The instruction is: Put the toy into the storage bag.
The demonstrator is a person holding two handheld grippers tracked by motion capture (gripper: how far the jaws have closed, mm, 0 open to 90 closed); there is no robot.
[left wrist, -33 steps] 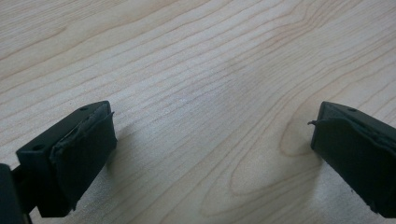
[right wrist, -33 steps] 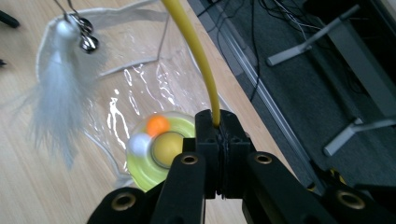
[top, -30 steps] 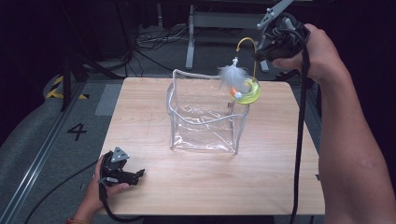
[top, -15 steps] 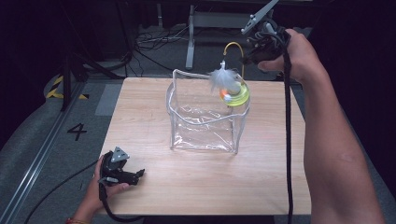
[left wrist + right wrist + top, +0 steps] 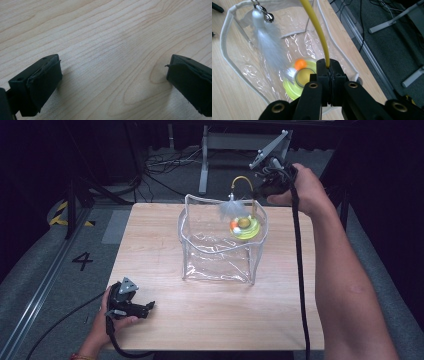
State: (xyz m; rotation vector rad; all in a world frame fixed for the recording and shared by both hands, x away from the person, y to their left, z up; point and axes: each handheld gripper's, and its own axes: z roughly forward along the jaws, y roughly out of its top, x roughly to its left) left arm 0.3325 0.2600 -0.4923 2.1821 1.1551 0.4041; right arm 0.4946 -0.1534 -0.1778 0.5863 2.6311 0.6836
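The right gripper (image 5: pixel 329 72), clamped on the toy's yellow wire (image 5: pixel 317 27), holds the toy (image 5: pixel 244 226) over the bag (image 5: pixel 220 252), seemingly partly inside. Release remains. The left gripper (image 5: pixel 131 306) rests open at the desk's (image 5: pixel 150 245) near-left corner.

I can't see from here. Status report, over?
Right gripper shut on yellow wand, toy over clear bag. Left gripper open, on table. Nothing blocking.

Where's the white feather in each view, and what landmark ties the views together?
High view: white feather at upper centre, over the clear bag's far rim.
Left gripper view: bare tabletop between open jaws.
Right gripper view: feather upper left, inside the bag.
Shared landmark: yellow wand.
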